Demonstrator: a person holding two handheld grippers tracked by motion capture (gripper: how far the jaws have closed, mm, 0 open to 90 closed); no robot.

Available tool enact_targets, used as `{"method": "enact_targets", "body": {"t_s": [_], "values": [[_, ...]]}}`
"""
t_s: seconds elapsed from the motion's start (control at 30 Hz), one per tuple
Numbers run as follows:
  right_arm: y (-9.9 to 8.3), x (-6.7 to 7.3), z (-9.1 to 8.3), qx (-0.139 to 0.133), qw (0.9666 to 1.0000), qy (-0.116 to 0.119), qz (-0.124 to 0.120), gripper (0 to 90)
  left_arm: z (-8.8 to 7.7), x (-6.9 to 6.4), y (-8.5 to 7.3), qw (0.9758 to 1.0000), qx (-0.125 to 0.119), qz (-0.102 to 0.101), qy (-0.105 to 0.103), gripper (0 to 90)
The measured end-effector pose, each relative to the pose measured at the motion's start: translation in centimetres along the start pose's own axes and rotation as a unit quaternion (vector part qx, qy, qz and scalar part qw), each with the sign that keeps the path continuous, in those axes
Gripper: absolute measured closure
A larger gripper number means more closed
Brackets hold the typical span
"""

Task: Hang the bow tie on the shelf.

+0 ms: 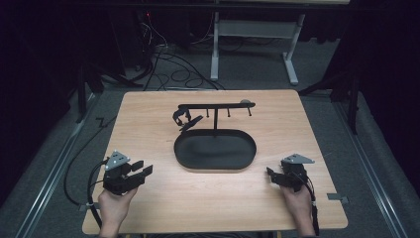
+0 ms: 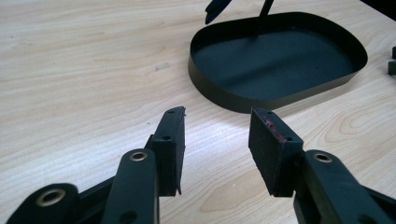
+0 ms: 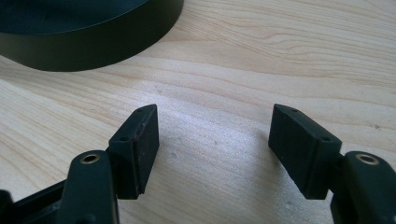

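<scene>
Black oval tray [image 1: 184, 157] — low wall, upright post, hooked crossbar [image 1: 218, 105].

A light wooden table [image 1: 148, 119] with rounded corners stands on a grey carpeted floor [image 1: 381, 163], and its pale grain also shows in both gripper views. Near the table's middle sits a black oval tray [image 1: 216, 151] with a low upright wall, its inside dark and bare. From the tray's far edge rises a thin black post [image 1: 215, 124] carrying a horizontal bar [image 1: 218, 105] with small pegs hanging beneath it, and a dark leaf-shaped piece [image 1: 190, 124] slants just beside the tray's far left rim.
</scene>
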State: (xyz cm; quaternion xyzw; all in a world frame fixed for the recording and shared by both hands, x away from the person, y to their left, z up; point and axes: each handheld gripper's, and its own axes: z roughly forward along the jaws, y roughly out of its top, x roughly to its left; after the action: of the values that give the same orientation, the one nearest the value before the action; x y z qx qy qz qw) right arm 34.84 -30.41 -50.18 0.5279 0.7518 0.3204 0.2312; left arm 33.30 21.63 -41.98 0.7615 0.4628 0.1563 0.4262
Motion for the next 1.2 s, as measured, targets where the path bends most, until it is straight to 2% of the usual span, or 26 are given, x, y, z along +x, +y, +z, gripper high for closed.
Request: {"method": "enact_targets", "body": {"t_s": [0.4, 0.83, 1.2], "values": [[0.0, 0.0, 0.0, 0.000, 1.0000, 0.000, 0.000, 35.0, 1.6, -0.3, -1.5, 0.9997, 0.012, -0.013, -0.014, 55.6], [0.0, 0.0, 0.0, 0.000, 1.0000, 0.000, 0.000, 35.0, 4.0, -0.9, -2.8, 0.9995, 0.030, -0.008, -0.008, 55.1], [0.0, 0.0, 0.0, 0.000, 1.0000, 0.000, 0.000, 35.0, 5.6, -1.1, -3.7, 0.9991, 0.041, 0.003, 0.012, 52.6]]}}
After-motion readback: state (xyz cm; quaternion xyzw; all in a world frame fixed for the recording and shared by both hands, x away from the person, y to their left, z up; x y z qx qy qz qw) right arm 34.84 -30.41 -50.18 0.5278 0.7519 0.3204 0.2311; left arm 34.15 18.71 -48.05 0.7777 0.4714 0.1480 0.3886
